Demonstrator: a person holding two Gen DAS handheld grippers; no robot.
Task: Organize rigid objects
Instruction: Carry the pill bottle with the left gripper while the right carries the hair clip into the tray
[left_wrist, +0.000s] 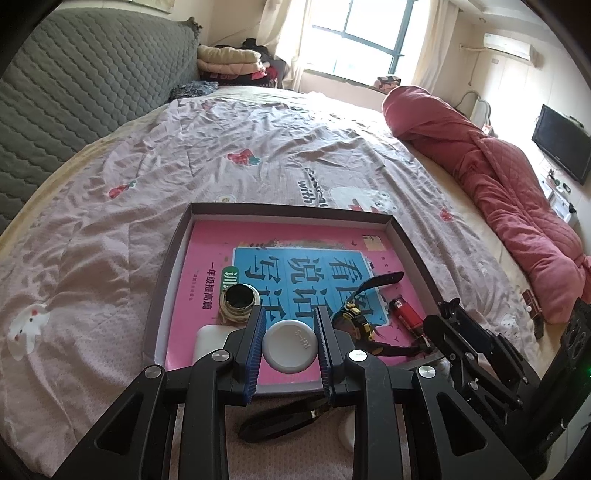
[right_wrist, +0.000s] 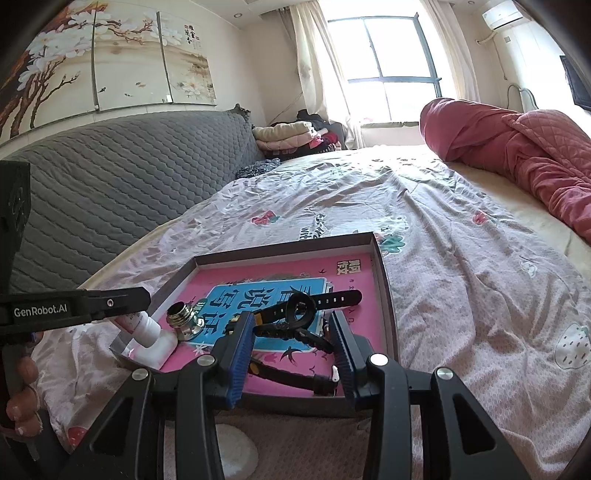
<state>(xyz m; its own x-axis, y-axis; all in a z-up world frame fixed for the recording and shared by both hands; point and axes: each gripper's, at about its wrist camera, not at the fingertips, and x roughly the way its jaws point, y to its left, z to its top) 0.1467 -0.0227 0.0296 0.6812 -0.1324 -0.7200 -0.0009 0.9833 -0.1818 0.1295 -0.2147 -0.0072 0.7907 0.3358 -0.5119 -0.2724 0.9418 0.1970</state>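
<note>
A shallow grey box (left_wrist: 173, 258) lies on the bed, lined with a pink book (left_wrist: 207, 251). My left gripper (left_wrist: 290, 328) is shut on a white bottle (left_wrist: 290, 345), seen cap end on, low over the box's near edge; the right wrist view shows it tilted (right_wrist: 142, 326). In the box lie a bulb socket (left_wrist: 238, 301), a white block (left_wrist: 210, 338), a black and yellow watch (left_wrist: 360, 319) and a red lighter (left_wrist: 406, 308). My right gripper (right_wrist: 295, 343) is open over the near part of the box, its fingers either side of the watch (right_wrist: 291, 325), touching nothing.
The box (right_wrist: 384, 280) sits on a wrinkled pink printed sheet. A rolled red quilt (left_wrist: 498, 177) lies along the right side. A grey quilted headboard (right_wrist: 110, 177) stands at the left. Folded clothes (right_wrist: 284, 134) are piled at the far corner.
</note>
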